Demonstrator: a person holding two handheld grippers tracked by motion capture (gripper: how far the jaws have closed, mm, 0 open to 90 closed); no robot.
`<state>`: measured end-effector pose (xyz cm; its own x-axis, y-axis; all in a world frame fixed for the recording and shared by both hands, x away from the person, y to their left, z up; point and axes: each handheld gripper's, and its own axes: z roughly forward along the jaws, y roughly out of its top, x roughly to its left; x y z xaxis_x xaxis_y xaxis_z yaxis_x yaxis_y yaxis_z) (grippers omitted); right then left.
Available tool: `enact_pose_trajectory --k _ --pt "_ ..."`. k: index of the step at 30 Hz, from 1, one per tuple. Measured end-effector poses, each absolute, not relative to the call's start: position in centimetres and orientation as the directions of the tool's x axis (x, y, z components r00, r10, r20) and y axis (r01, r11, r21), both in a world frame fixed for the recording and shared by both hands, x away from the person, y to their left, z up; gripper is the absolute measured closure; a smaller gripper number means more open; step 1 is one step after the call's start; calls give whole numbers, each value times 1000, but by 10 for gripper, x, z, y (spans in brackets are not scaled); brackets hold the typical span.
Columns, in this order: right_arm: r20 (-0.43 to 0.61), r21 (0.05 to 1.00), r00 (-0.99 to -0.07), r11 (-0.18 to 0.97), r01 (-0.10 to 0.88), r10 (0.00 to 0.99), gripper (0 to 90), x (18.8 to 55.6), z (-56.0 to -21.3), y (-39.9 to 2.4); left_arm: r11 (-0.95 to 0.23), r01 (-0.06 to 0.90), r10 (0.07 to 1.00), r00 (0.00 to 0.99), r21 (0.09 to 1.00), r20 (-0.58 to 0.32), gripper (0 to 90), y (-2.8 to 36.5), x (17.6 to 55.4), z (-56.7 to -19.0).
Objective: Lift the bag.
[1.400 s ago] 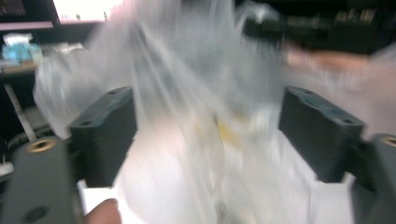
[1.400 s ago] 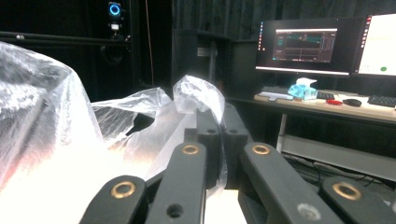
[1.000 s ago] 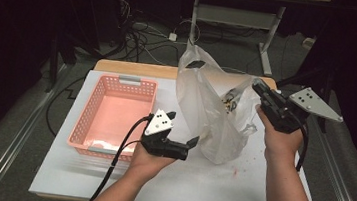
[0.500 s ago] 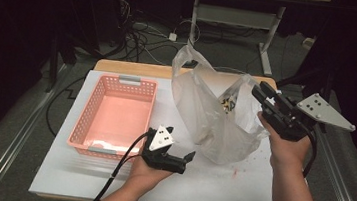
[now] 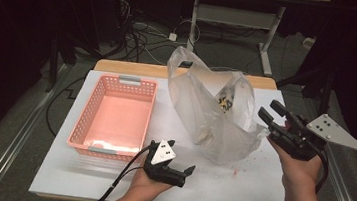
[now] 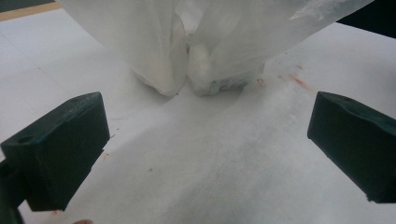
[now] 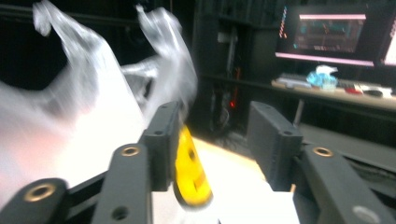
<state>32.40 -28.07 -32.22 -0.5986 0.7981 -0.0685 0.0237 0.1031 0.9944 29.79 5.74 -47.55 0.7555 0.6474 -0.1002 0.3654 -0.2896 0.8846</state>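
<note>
translucent plastic, that's what the plastic bag [image 5: 215, 109] is made of, and it stands crumpled on the white table cover [image 5: 237, 187], right of the middle, with its mouth gaping upward and something dark and yellow showing through its upper side. my right gripper [image 5: 271, 115] sits just at the bag's right edge, up off the table; its jaws have just been opening and now stand partly apart. in the right gripper view the jaws [image 7: 215, 135] have a clear gap between them, with a blurred yellow object [image 7: 191, 172] against the inner face of the left-hand one; i cannot tell what it is or whether it is held. the bag film is beside that jaw, not pinched.

my left gripper [image 5: 180, 157] is low over the table in front of the bag, near the front edge, jaws wide apart and nothing in them. in the left gripper view [image 6: 205, 140] the bag's bottom [image 6: 205, 70] rests on the cover a little ahead of the two black pads [image 6: 60, 144], apart from them, with faint reddish specks around it.

the pink basket [image 5: 84, 120] lies to the left of the bag, apart from it.
</note>
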Motion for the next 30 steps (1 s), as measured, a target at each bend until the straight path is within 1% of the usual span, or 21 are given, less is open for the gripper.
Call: enact_pose_trajectory --k 5,10,14,17,22,24,26,30 --pt "-34 987 -578 119 109 815 408 328 -354 -294 -305 375 654 750 876 -94 0 57 299 -480" --pt "-6 970 -551 138 198 835 265 330 -393 -299 -317 384 657 748 867 -91 0 57 299 -483" --pt "2 945 -550 178 273 835 171 331 -424 -299 -325 390 655 750 861 -92 0 57 299 -484" --pt "13 932 -543 187 311 839 131 330 -441 -299 -325 395 656 748 859 -95 0 59 299 -485" --pt "17 914 -530 202 352 848 0 325 -461 -301 -323 400 658 746 857 -100 0 61 298 -486" --pt "30 905 -525 201 376 850 0 320 -466 -302 -303 410 660 741 860 -122 0 64 299 -487" --pt "30 904 -516 197 379 856 0 315 -469 -305 -269 418 668 730 868 -145 0 67 299 -488" --pt "41 904 -511 186 385 859 0 312 -472 -303 -277 397 666 736 875 -122 0 66 296 -488"
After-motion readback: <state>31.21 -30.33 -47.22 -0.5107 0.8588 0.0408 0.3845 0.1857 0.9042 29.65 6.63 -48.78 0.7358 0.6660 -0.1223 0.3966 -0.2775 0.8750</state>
